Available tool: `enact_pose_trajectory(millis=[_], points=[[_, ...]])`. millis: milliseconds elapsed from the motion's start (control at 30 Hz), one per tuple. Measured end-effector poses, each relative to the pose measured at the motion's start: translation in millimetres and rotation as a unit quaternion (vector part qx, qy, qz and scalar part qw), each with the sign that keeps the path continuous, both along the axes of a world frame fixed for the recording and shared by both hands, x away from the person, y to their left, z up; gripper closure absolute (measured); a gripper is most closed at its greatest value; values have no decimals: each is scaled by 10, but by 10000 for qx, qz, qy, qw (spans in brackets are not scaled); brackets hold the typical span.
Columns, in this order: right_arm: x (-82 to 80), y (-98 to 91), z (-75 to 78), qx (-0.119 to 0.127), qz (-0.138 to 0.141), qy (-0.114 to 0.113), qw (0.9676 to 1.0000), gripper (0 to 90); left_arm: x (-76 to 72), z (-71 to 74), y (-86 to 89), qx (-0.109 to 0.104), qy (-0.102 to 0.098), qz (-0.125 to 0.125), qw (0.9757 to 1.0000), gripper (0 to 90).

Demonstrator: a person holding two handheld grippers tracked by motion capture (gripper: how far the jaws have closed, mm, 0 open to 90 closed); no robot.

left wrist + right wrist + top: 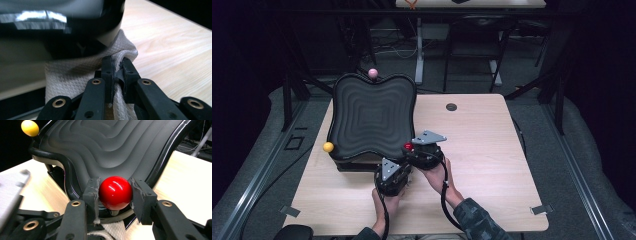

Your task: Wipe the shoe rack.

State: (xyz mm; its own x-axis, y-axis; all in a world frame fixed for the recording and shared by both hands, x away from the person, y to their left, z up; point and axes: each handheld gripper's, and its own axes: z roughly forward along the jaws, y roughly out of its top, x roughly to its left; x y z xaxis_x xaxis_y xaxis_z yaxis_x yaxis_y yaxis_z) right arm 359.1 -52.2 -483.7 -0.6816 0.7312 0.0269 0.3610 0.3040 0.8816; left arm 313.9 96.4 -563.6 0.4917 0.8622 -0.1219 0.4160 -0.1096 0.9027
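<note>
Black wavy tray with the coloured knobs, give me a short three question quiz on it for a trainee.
1. True or false: the right claw is shut on the red ball knob at the rim of the black wavy tray.
2. What does the left claw pinch? A) the yellow ball knob B) the white cloth C) the pink ball knob
3. On what does the tray sit?

Key:
1. True: both pads press on the red knob.
2. B: the cloth is clamped between the shut jaws, under the tray's edge.
3. On the wooden table, near its left side in the high view.
</note>
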Motion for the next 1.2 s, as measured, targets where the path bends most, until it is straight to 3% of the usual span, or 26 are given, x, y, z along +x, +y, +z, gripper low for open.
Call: enact_pose_trajectory(millis=[67, 133, 200, 233, 267, 433, 600, 867, 1200], points=[[-2, 1, -1, -15, 1, -22, 10000, 597, -3, 7, -5, 39, -8, -47, 10000, 825], [-3, 2, 0, -25, -6, -26, 10000, 597, 8, -19, 4, 98, 173, -81, 9998, 825], [-2, 2, 0, -30, 4, -33, 10000, 597, 8, -39, 10, 116, 221, -56, 9997, 826], [-2, 1, -1, -32, 3, -34, 10000, 597, 15, -72, 21, 204, 372, -85, 9991, 826], [-2, 0, -2, -33, 6, -38, 10000, 597, 15, -72, 21, 204, 372, -85, 9991, 826], [-3, 1, -4, -32, 9, -56, 10000, 597, 33, -171, 94, 285, 642, 24, 9975, 825], [-6, 3, -6, -34, -2, -59, 10000, 597, 46, -206, 160, 352, 758, 145, 9964, 821], [-6, 3, -7, -40, 3, -66, 10000, 597, 44, -228, 276, 320, 764, 366, 9959, 819], [-7, 3, -10, -45, 6, -77, 10000, 596, 30, -231, 568, 169, 821, 804, 9932, 816]])
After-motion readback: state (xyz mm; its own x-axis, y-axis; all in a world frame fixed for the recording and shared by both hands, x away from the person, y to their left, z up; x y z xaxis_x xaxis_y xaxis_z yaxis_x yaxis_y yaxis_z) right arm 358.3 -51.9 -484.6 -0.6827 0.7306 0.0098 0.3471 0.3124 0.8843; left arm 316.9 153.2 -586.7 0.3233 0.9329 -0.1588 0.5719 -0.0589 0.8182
